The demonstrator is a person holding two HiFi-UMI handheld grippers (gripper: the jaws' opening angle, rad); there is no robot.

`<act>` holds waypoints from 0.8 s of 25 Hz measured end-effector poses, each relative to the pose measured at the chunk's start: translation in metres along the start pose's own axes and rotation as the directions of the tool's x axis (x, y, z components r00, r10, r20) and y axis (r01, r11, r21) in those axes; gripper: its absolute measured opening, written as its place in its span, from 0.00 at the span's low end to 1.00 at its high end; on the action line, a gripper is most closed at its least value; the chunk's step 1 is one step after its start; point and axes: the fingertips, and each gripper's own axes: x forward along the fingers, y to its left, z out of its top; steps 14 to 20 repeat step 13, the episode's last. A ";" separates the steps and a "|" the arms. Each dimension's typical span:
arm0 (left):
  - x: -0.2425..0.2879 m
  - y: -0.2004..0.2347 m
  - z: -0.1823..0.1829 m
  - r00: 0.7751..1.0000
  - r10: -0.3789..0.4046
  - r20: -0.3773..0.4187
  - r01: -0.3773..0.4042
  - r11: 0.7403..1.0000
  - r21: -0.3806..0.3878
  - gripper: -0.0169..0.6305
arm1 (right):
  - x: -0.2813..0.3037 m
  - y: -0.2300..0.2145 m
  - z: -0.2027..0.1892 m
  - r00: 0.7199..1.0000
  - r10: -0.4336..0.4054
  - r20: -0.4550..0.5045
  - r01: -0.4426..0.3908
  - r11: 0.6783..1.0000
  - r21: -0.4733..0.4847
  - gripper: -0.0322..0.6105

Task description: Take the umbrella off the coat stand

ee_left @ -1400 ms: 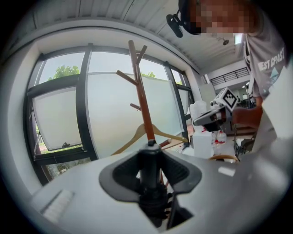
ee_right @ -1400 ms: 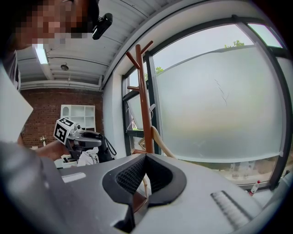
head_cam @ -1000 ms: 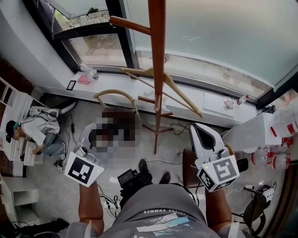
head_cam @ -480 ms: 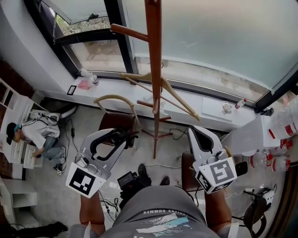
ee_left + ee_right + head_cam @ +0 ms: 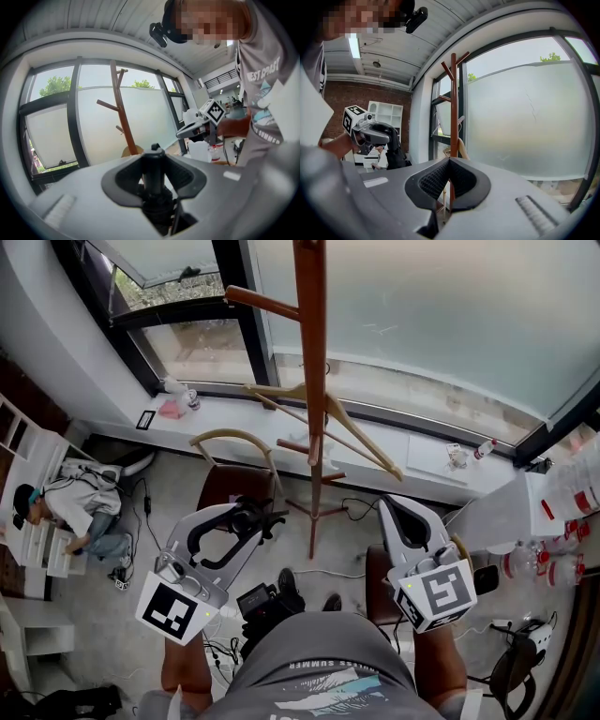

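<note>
Head view, looking steeply down: a tall wooden coat stand [image 5: 312, 427] rises in front of a frosted window [image 5: 450, 324]. Just left of the stand's lower pole, clear of every peg, the left gripper [image 5: 246, 521] is clamped around a folded black umbrella [image 5: 267, 518], so the umbrella appears to be already off the stand. The left gripper view shows its black shaft pinched between the jaws. Right of the stand, the right gripper [image 5: 398, 510] has its jaws closed together on nothing, seemingly kept aside because one grip is enough. A wooden hanger [image 5: 361, 444] hangs on the stand.
</note>
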 end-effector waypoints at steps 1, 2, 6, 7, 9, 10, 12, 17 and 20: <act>0.001 0.000 0.000 1.000 -0.003 0.000 0.003 1.000 0.003 0.25 | 0.000 0.000 0.000 1.000 -0.001 -0.001 0.001 1.000 0.001 0.05; 0.001 -0.001 0.001 1.000 -0.005 -0.001 0.005 1.000 0.004 0.25 | 0.000 -0.001 0.000 1.000 -0.001 -0.002 0.001 1.000 0.002 0.05; 0.003 -0.002 0.002 1.000 -0.009 0.001 0.009 1.000 0.005 0.25 | 0.000 -0.001 -0.001 1.000 0.001 -0.006 -0.001 1.000 0.005 0.05; 0.004 -0.002 0.003 1.000 -0.014 0.006 0.014 1.000 0.020 0.25 | 0.000 -0.001 -0.002 1.000 0.000 -0.007 0.000 1.000 0.007 0.05; 0.006 -0.003 0.007 0.999 -0.039 0.031 0.036 0.995 0.094 0.25 | 0.001 -0.002 -0.003 1.000 -0.002 -0.009 0.002 1.000 0.009 0.05; 0.008 -0.003 0.009 0.998 -0.051 0.041 0.046 0.991 0.126 0.25 | 0.001 -0.002 -0.004 1.000 -0.004 -0.010 0.004 1.000 0.009 0.05; 0.010 -0.002 0.010 0.997 -0.063 0.051 0.055 0.987 0.152 0.25 | 0.003 -0.002 -0.006 1.000 -0.007 -0.013 0.007 1.000 0.010 0.05; 0.011 -0.001 0.010 0.996 -0.067 0.053 0.058 0.986 0.158 0.25 | 0.004 -0.003 -0.007 1.000 -0.009 -0.015 0.009 1.000 0.011 0.05; 0.011 -0.001 0.010 0.996 -0.067 0.053 0.058 0.986 0.158 0.25 | 0.004 -0.003 -0.007 1.000 -0.009 -0.015 0.009 1.000 0.011 0.05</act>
